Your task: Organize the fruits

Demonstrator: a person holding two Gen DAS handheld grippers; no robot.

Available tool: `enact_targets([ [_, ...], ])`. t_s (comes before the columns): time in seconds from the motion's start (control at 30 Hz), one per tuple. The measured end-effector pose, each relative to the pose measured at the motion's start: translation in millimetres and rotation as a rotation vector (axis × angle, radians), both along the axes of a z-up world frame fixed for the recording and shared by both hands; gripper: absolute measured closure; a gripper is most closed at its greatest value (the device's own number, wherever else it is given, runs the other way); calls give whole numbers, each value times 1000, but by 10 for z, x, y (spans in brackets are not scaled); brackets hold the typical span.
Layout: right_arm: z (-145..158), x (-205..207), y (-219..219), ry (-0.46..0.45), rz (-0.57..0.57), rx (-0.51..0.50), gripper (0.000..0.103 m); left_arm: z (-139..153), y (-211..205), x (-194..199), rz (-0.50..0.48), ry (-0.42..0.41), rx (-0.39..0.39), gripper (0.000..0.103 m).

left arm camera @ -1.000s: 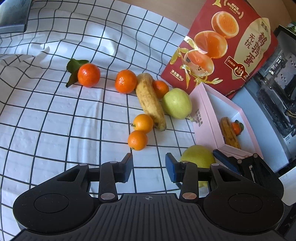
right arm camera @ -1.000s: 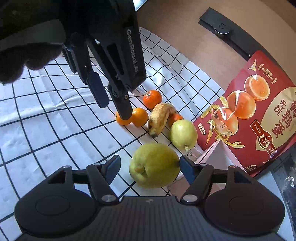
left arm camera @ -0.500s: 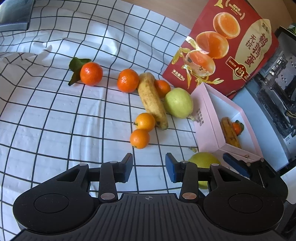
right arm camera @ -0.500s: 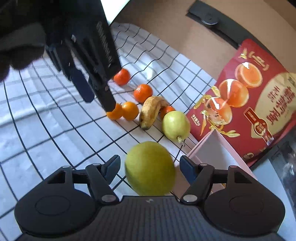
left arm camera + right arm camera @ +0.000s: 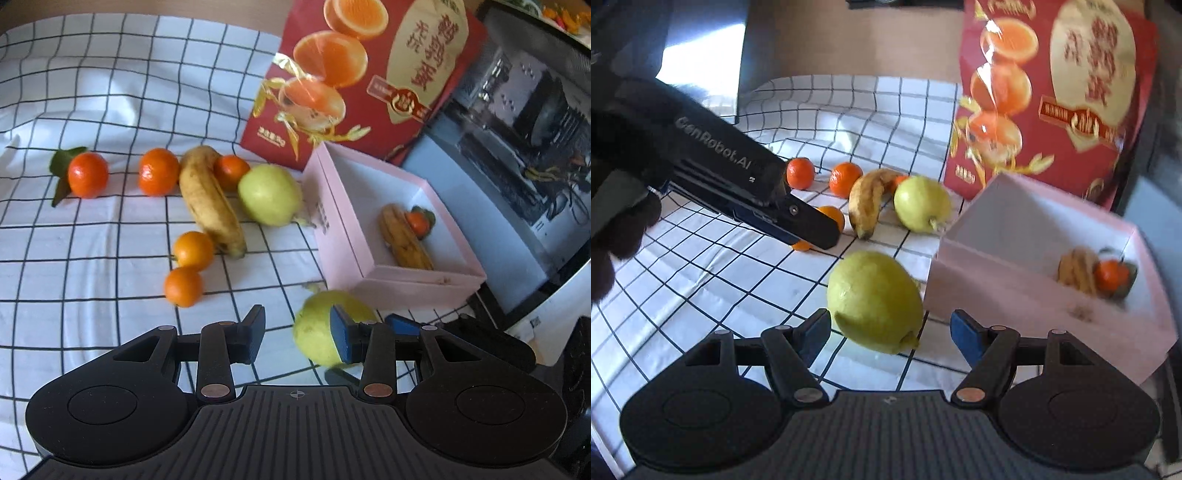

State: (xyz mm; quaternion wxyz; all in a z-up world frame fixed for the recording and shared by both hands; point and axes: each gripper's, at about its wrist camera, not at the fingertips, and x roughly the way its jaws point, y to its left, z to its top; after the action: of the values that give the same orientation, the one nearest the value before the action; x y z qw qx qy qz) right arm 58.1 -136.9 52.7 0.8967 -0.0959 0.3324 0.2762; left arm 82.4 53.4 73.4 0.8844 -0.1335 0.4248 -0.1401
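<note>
Found between the spread fingers of the right gripper (image 5: pixel 891 330): a large yellow-green lemon (image 5: pixel 874 301), just off the near corner of the open pink cardboard box (image 5: pixel 1015 291). Lay with its long axis slanted from upper left to lower right in the right wrist view, the small knobbed tip pointing down-right towards the camera. Sat close against the left blue pad, perhaps touching it, with a clear gap to the right pad, so not pinched; hard to say whether resting on the white black-checked cloth (image 5: pixel 92 258) or raised slightly above it. Left gripper (image 5: pixel 297 336) likewise spread wide and holding nothing, poised over the cloth with the lemon partly behind its right finger. Inside the box, against the far wall: a browned banana (image 5: pixel 404 240) with a small leafy tangerine (image 5: pixel 419 223) touching it. Out on the cloth, a second spotted yellow banana (image 5: pixel 210 201) lying lengthwise away from the left wrist camera, its near tip beside two small oranges (image 5: pixel 188 267), and a pale green round fruit (image 5: pixel 269 194) just beside it, near the box's far corner. Behind the box, propped upright, a red printed bag (image 5: pixel 369 74).
</note>
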Motion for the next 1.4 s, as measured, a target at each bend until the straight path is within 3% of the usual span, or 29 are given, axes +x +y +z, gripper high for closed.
enact_targets([
  [0.2, -93, 151, -5, 84, -11, 45, 31, -24, 6, 28, 1, 15, -2, 60],
  [0.27, -102, 180, 11, 102, -2, 61, 35, -29, 19, 30, 5, 18, -2, 60],
  [0.33, -93, 178, 44, 108, 15, 73, 45, -30, 31, 30, 9, 18, -2, 60],
  [0.83, 85, 75, 365, -45, 89, -39, 48, -47, 213, 40, 53, 20, -11, 60],
  [1.4, 92, 178, 607, -124, 118, -56, 46, -43, 405, 28, 92, 20, -18, 60],
])
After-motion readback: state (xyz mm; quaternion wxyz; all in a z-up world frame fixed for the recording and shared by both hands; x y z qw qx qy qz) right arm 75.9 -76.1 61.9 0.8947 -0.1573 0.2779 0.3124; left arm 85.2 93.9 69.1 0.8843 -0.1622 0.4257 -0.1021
